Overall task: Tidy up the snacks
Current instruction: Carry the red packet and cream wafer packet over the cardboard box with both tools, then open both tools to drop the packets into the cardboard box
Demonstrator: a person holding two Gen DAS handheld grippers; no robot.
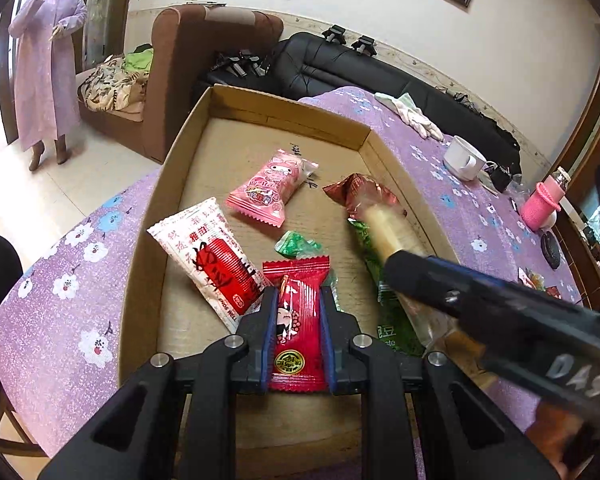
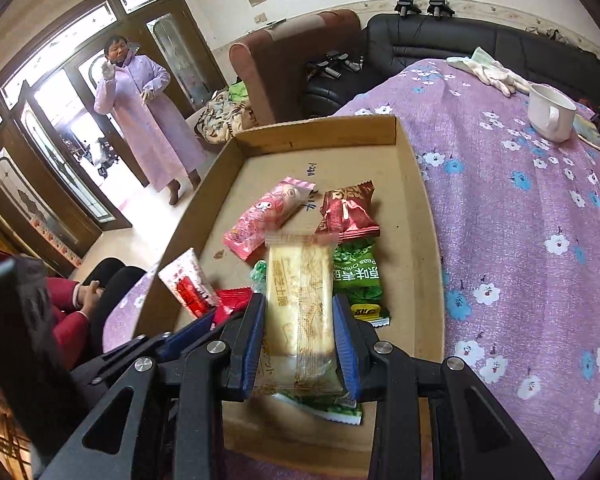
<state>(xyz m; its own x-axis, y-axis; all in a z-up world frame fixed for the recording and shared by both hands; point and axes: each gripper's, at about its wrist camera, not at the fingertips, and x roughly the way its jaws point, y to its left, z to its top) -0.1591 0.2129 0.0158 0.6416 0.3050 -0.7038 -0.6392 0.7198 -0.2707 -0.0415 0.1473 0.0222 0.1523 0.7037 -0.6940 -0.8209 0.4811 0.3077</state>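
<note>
I see my left gripper (image 1: 296, 312) pinching the red packet (image 1: 298, 320) and my right gripper (image 2: 300, 336) pinching the wafer bar (image 2: 300, 304) above the cardboard tray (image 2: 412, 184); released together, they may pile untidily.

Snack packets (image 1: 260, 196) lie in the box (image 1: 288, 120) on the table (image 1: 480, 216).

Matt cardboard tray (image 1: 168, 184); glossy plastic wrappers (image 1: 260, 196); flowered cloth (image 2: 520, 240).

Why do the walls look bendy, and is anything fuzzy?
Left wrist view: the fisheye lens curves the wall and darkens the corners; the right tongs' black body is smeared. Right wrist view: the cardboard tray bows outward; the doorway glares white.
</note>
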